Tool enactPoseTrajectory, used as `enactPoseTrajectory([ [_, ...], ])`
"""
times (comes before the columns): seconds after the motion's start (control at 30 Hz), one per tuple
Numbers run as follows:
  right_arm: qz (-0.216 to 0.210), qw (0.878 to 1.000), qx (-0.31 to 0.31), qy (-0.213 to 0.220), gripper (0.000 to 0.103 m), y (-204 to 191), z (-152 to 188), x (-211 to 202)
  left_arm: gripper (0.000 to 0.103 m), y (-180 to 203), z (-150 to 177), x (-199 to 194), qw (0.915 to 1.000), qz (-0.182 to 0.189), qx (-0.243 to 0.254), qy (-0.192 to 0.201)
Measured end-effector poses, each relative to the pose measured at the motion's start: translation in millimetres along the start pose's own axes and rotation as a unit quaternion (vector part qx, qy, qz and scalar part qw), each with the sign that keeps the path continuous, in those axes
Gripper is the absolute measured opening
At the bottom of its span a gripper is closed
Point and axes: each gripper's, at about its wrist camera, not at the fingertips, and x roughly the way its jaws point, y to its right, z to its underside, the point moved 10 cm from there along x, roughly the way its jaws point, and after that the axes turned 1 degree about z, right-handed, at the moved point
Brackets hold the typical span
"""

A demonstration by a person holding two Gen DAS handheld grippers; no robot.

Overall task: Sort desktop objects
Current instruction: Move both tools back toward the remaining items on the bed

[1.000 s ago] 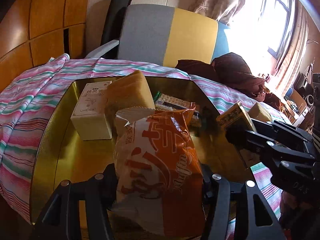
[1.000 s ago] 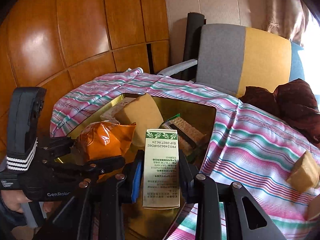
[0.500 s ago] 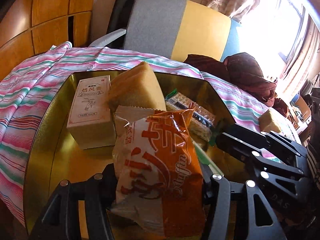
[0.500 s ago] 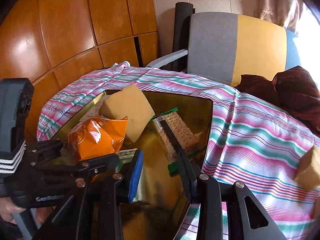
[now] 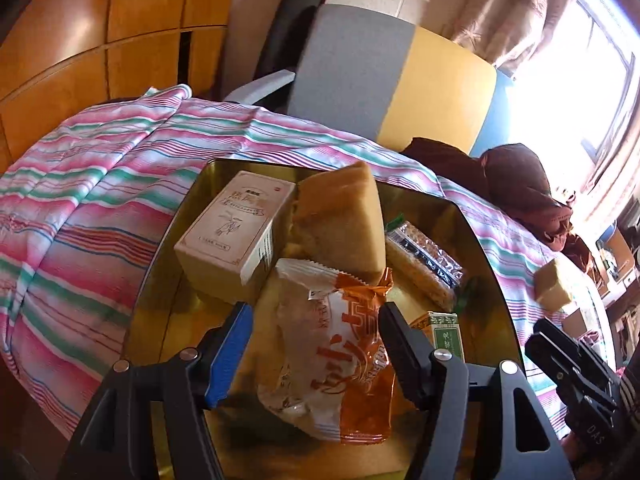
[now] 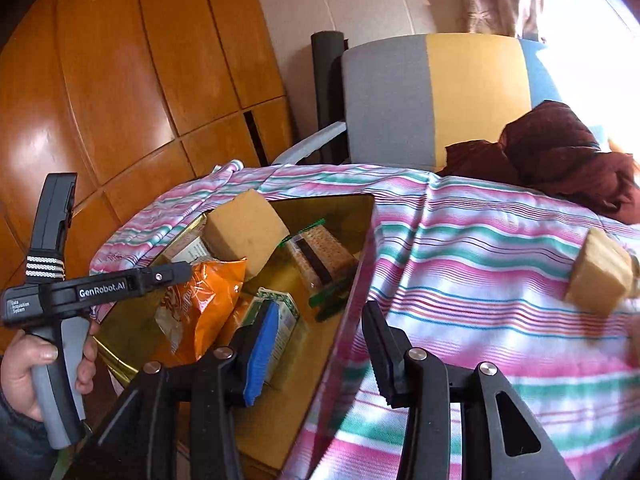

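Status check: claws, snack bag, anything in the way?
Both claws, left and right, open, empty. Orange snack bag in gold tray. Sponge block outside on cloth.

- right hand-held gripper (image 6: 316,344) is wide open, nothing in it, sitting over the gold tray's (image 6: 362,256) edge
- tray's got an orange snack bag (image 6: 204,300), a sponge (image 6: 246,234), crackers (image 6: 320,252) and a green box (image 6: 280,314)
- left hand-held gripper (image 6: 176,272) reaches over the bag, a hand (image 6: 24,372) on its grip
- another sponge (image 6: 600,276) sits on the striped cloth (image 6: 480,264), well apart from the tray

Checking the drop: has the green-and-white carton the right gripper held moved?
Yes. The green-and-white carton left the open right gripper and now lies in the gold tray, beside the orange snack bag.
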Motion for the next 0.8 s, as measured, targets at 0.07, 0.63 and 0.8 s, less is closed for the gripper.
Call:
enactPoseTrajectory([
  [0.07, 0.005, 1.0, 0.009, 0.006, 0.048, 6.3, 5.0, -9.6, 0.066, 6.2, 4.1, -7.4, 0.9998, -0.002, 0.013, 0.013],
  [0.63, 0.187, 0.975, 0.111, 0.035, 0.062, 167.5, 94.0, -162.1, 0.067, 217.2, 104.6, -49.6, 0.9376, 0.194, 0.289, -0.003],
  [0.8, 0.226, 0.963, 0.139, 0.046, 0.063, 212.0, 103.6, -205.8, 0.067, 274.6, 148.3, -47.7, 0.8987, 0.227, 0.374, -0.028],
])
